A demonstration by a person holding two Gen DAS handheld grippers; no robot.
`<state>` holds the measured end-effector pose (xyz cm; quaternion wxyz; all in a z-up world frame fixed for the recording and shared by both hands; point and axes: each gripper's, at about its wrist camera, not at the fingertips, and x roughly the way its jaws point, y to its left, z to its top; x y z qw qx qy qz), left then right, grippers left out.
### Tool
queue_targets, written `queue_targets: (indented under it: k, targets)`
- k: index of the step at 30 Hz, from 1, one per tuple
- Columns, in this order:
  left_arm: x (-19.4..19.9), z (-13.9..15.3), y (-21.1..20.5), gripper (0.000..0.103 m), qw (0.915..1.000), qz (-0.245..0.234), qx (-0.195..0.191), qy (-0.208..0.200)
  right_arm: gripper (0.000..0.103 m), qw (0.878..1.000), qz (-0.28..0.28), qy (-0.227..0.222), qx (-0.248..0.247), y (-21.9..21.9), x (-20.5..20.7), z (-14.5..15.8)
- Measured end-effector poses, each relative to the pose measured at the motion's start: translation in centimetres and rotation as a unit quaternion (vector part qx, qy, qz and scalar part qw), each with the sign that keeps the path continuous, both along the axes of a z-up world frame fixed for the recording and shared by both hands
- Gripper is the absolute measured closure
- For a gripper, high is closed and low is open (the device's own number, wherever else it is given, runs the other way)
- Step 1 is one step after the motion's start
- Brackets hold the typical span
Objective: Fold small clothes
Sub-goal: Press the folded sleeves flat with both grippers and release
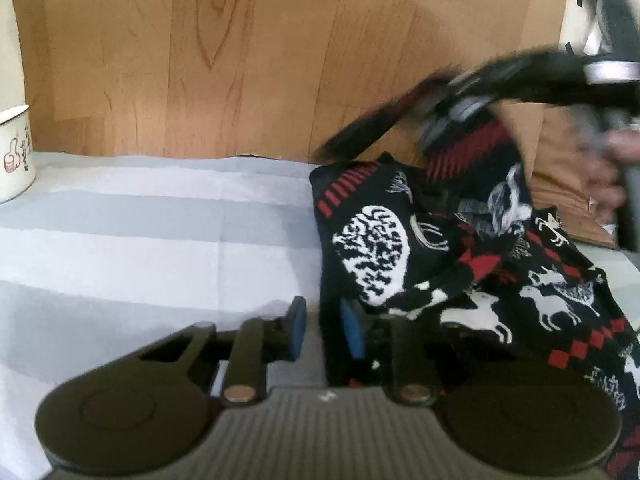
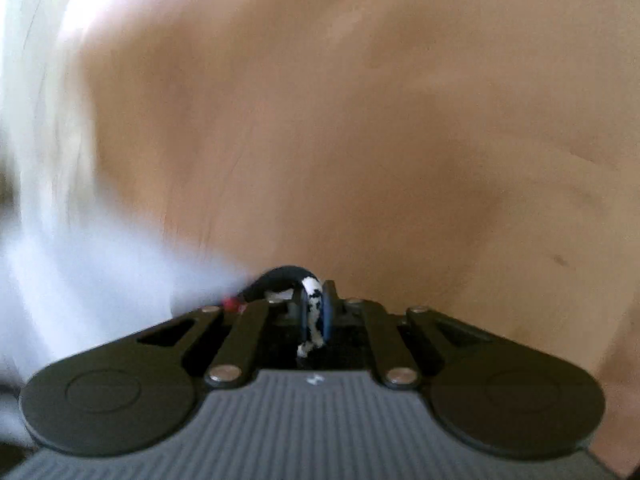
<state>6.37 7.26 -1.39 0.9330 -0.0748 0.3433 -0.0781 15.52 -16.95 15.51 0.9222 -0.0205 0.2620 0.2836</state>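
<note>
A black knitted garment (image 1: 460, 264) with white deer and red blocks lies crumpled on the right of the striped cloth. My left gripper (image 1: 324, 322) is low at its near left edge. The blue pads (image 1: 297, 326) stand a little apart with the garment's edge between them, and a strip of cloth shows beside the left pad. My right gripper (image 2: 314, 304) is shut on a fold of black and white knit. In the left wrist view it is a blurred dark shape (image 1: 452, 128) lifting the garment's red-striped part at the far right, with a hand (image 1: 608, 172) behind it.
A grey and white striped cloth (image 1: 140, 240) covers the surface. A white enamel mug (image 1: 12, 156) stands at the far left edge. Wooden boards (image 1: 240, 60) fill the background. The right wrist view shows only blurred brown and white beyond the fingers.
</note>
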Motion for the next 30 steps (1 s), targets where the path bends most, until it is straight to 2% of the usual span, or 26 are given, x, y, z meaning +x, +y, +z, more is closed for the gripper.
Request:
queue_targets:
  k: [1,2,3,4,5,7,8,9,11,13,15,16,17,18,19,20,21,22,23,24,25,26,27,30]
  targets:
    - [-0.1,0.1,0.1,0.081,1.0,0.001,-0.003,0.003,0.093,0.996,-0.042,0.006,0.08,-4.0,-0.6,0.8]
    - [-0.2,0.3,0.3,0.078,1.0,0.001,-0.008,0.005,0.093,0.987,-0.081,0.007,0.142,-7.8,-1.8,0.9]
    - [-0.2,0.7,0.6,0.075,0.9998,-0.001,-0.019,0.003,0.092,0.978,-0.11,0.009,0.179,-10.8,-3.1,0.6]
    - [-0.3,1.4,1.1,0.063,0.9994,0.0,-0.035,-0.003,0.089,0.97,-0.137,0.017,0.202,-13.8,-4.8,-0.3]
    - [-0.3,2.2,1.8,0.051,0.9984,0.003,-0.055,-0.012,0.088,0.966,-0.155,0.025,0.207,-15.8,-6.1,-1.2]
    - [0.7,3.6,3.0,0.047,0.9952,0.01,-0.093,-0.027,0.079,0.962,-0.17,0.059,0.203,-18.9,-8.7,-3.6]
    - [1.5,4.1,3.2,0.047,0.9951,0.015,-0.095,-0.023,0.059,0.961,-0.17,0.082,0.202,-20.0,-9.6,-4.6]
    - [2.7,4.7,3.0,0.047,0.996,0.022,-0.085,-0.017,0.047,0.958,-0.171,0.105,0.204,-21.0,-10.5,-5.6]
    - [5.2,5.0,1.7,0.046,0.9983,0.009,-0.057,-0.011,0.046,0.955,-0.174,0.116,0.213,-22.3,-12.0,-6.5]
    - [7.9,4.4,0.0,0.046,0.9992,-0.004,-0.037,0.013,0.045,0.955,-0.174,0.111,0.213,-23.4,-12.3,-6.5]
    - [9.7,3.2,-2.0,0.052,0.9993,-0.023,-0.012,0.029,0.038,0.955,-0.174,0.116,0.213,-23.5,-11.7,-6.4]
    - [10.1,2.7,-3.0,0.061,0.9992,-0.027,0.006,0.029,0.038,0.954,-0.175,0.122,0.212,-23.4,-10.9,-6.6]
    - [10.1,2.3,-3.8,0.078,0.9991,-0.026,0.026,0.021,0.038,0.953,-0.178,0.128,0.208,-22.7,-10.3,-7.2]
    - [9.9,2.0,-4.3,0.082,0.9988,-0.025,0.043,0.006,0.042,0.953,-0.18,0.132,0.203,-22.5,-9.7,-7.5]
    - [9.6,1.9,-4.4,0.085,0.9988,-0.022,0.044,-0.002,0.05,0.956,-0.176,0.137,0.193,-22.3,-9.4,-7.7]
    - [9.2,1.9,-3.9,0.086,0.9994,-0.015,0.031,-0.007,0.083,0.958,-0.176,0.137,0.179,-22.0,-9.1,-7.8]
    - [8.9,2.2,-2.9,0.087,0.9998,-0.004,0.011,-0.013,0.1,0.961,-0.179,0.136,0.161,-21.2,-8.8,-8.0]
    - [8.4,2.6,-1.7,0.087,0.9996,0.011,-0.016,-0.021,0.1,0.962,-0.183,0.126,0.158,-20.9,-9.0,-7.9]
    - [7.8,3.0,-0.2,0.088,0.9976,0.028,-0.056,-0.029,0.1,0.961,-0.188,0.101,0.176,-21.1,-9.6,-7.4]
    - [7.2,3.0,1.5,0.089,0.9928,0.049,-0.102,-0.038,0.1,0.96,-0.189,0.068,0.197,-21.7,-10.5,-6.7]
    - [6.9,2.7,2.6,0.09,0.9887,0.068,-0.128,-0.037,0.098,0.959,-0.19,0.045,0.204,-22.0,-11.4,-6.3]
    - [7.1,2.1,3.1,0.091,0.9874,0.084,-0.133,-0.022,0.095,0.959,-0.196,0.031,0.203,-22.2,-12.0,-6.0]
    - [7.5,1.4,3.1,0.091,0.9884,0.095,-0.119,-0.005,0.095,0.958,-0.207,0.032,0.195,-22.5,-12.3,-5.9]
    - [7.7,0.5,2.7,0.086,0.9892,0.103,-0.104,0.0,0.09,0.954,-0.227,0.078,0.182,-23.4,-11.1,-6.2]
